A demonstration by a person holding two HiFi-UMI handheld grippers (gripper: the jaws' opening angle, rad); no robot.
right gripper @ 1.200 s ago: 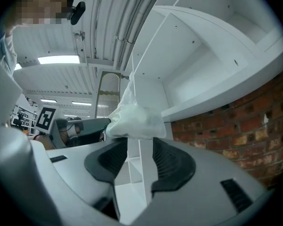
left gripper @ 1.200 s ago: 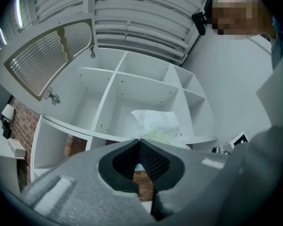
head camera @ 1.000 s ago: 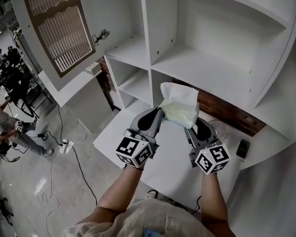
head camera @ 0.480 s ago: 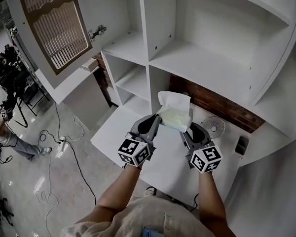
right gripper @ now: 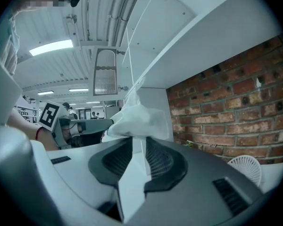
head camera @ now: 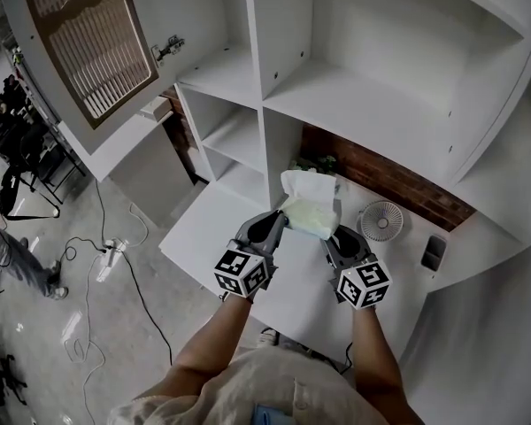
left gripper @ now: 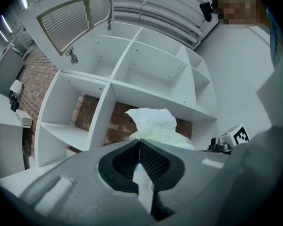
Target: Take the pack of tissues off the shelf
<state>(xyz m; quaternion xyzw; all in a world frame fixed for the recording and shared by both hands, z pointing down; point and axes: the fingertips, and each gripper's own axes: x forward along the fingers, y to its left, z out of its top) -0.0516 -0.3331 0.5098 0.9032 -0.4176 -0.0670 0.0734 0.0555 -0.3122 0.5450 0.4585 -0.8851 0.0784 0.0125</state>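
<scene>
The pack of tissues (head camera: 313,217), pale yellow-green with a white sheet sticking up from its top, hangs between my two grippers just above the white table (head camera: 208,228), in front of the white shelf unit (head camera: 363,104). My left gripper (head camera: 281,221) is shut on the pack's left end; in the left gripper view the pack (left gripper: 158,128) rises right behind the closed tips (left gripper: 138,144). My right gripper (head camera: 329,235) grips the right end. Its jaws have just been closing, with the pack (right gripper: 139,120) between the tips (right gripper: 137,142).
A small white fan (head camera: 382,220) and a dark flat object (head camera: 433,253) stand on the table to the right, below a brick wall. A small plant (head camera: 314,162) sits behind the pack. The louvred cabinet door (head camera: 80,42) hangs open at upper left. Cables lie on the floor.
Both grippers have come down together with the pack, from the level of the lower shelf toward the table. The pack stays held between them.
</scene>
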